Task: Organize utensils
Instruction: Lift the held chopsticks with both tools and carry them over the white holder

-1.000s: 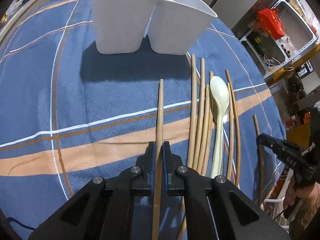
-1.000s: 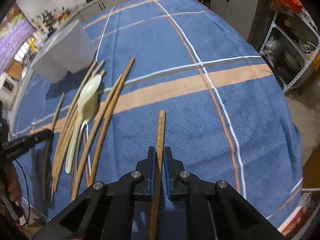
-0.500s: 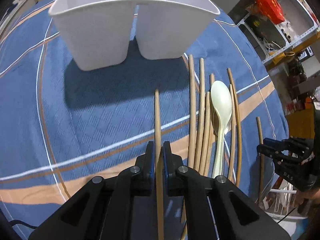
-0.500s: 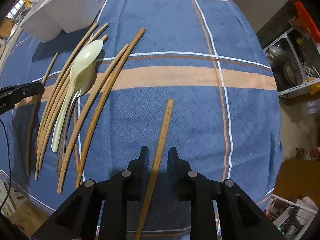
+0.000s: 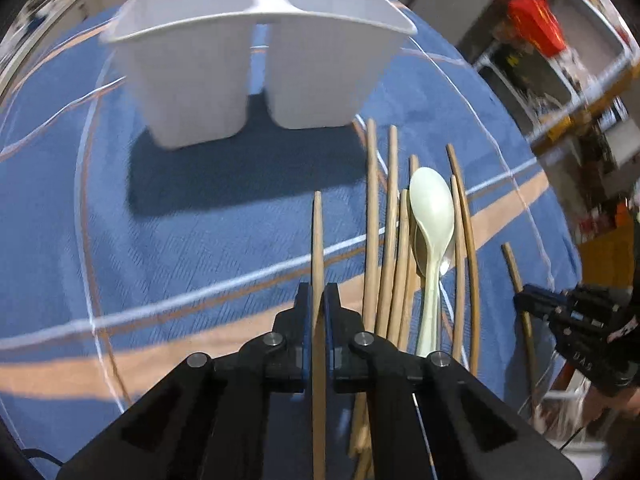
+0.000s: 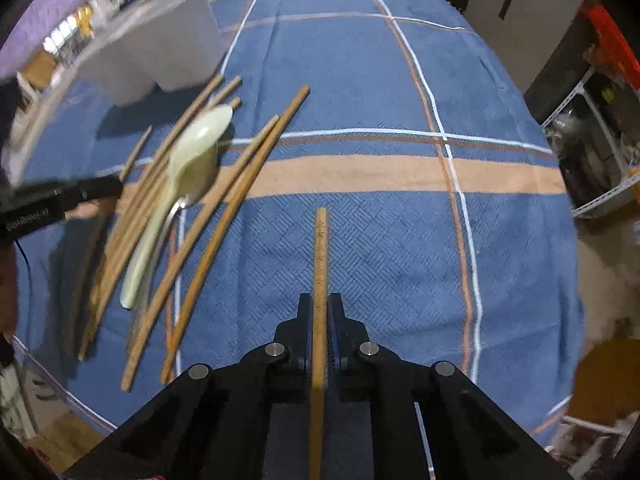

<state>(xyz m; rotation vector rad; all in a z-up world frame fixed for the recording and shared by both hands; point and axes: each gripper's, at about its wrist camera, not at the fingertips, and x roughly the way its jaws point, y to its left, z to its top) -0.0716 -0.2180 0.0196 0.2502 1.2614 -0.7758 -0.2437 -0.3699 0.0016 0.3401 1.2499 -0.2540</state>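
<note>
My left gripper [image 5: 317,292] is shut on a light wooden chopstick [image 5: 318,240] that points at the white two-compartment holder [image 5: 256,76] standing ahead. My right gripper [image 6: 319,300] is shut on a darker wooden chopstick [image 6: 320,256] and holds it over the blue cloth. Several loose chopsticks [image 5: 390,220] lie on the cloth, with a pale green spoon [image 5: 432,216] on top of a metal spoon [image 5: 446,264]. The same pile [image 6: 208,208] and spoon [image 6: 192,168] show left of my right gripper, with the holder [image 6: 156,52] beyond. The right gripper shows at the right edge of the left wrist view [image 5: 520,302].
The table is covered by a blue cloth [image 6: 400,92] with tan and white stripes. Metal shelving [image 5: 560,40] with a red bag stands beyond the table's right edge. The table edge [image 6: 60,392] drops off close behind the pile.
My left gripper has carried its chopstick closer to the white holder. My right gripper opened on its chopstick half a second ago and is shut on it again, now pointing straight.
</note>
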